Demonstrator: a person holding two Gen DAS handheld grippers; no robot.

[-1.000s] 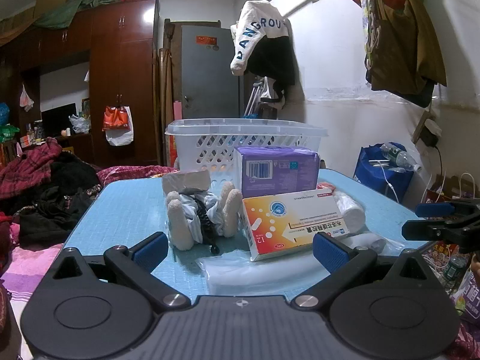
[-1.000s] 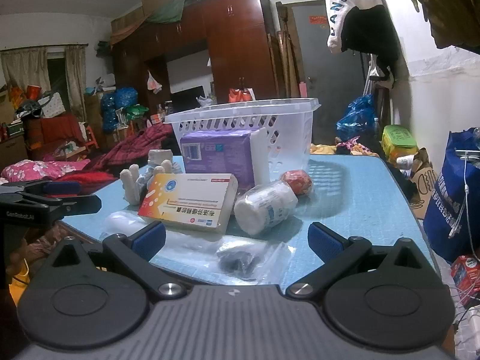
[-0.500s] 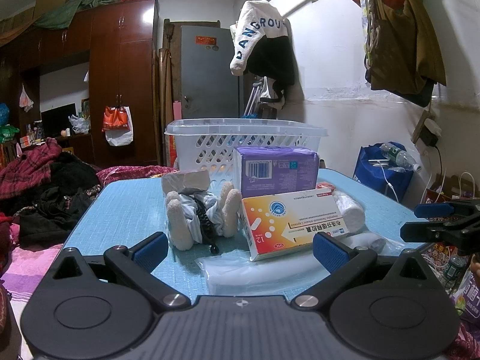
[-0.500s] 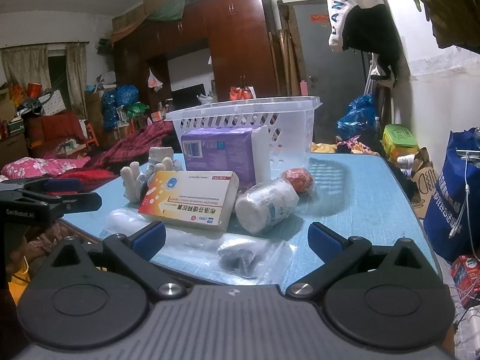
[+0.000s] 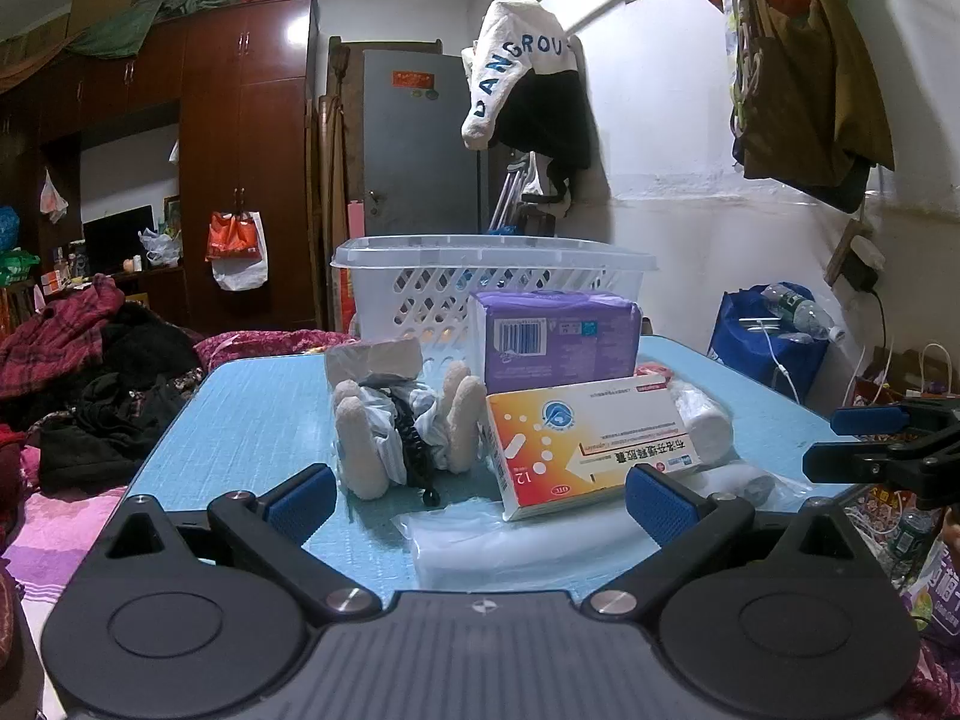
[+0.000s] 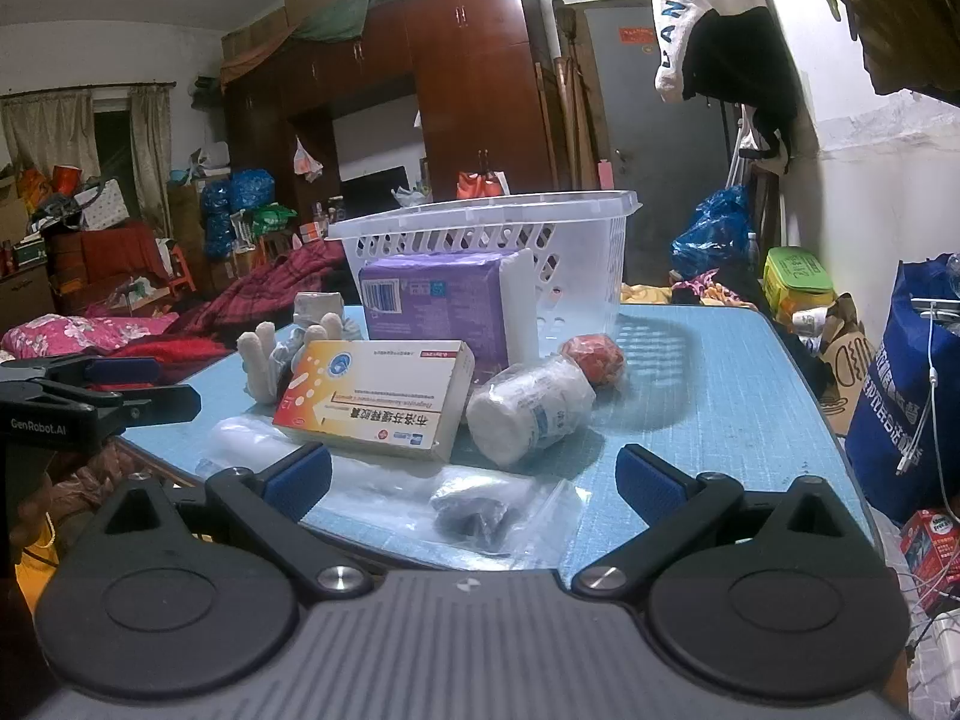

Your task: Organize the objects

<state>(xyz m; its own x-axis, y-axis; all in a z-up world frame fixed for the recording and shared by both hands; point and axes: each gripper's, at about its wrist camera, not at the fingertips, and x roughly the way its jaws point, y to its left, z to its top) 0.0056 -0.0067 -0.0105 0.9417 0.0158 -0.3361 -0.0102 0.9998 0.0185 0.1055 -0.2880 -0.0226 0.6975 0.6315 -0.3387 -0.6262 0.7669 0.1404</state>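
Nothing on the table has shifted since a second ago, and both my tongs hang where they were, low at its near edge. My left gripper [image 5: 477, 495] stands released, blue pads spread wide with nothing between them; my right gripper [image 6: 474, 480] is spread the same way, empty.

On the blue table [image 5: 264, 402] the medicine box [image 5: 591, 450] lies on its side, orange and white, printed with a "12" and a line of Chinese characters that I cannot make out. Behind it stands the purple pack [image 5: 555, 339], showing a barcode label. Left of the box lie the white gloves [image 5: 408, 426], and a white wrapped bottle [image 6: 531, 408] lies right of it, with a small red bundle [image 6: 594, 357] just behind.

A clear zip bag [image 6: 480, 510] with something dark inside lies nearest my right tongs. The white lattice basket [image 5: 492, 276] stands at the back; I cannot tell what is inside it.

A hanging jacket [image 5: 519, 69] reads "ANGROU", and my left tong's side reads "GenRobot.AI".
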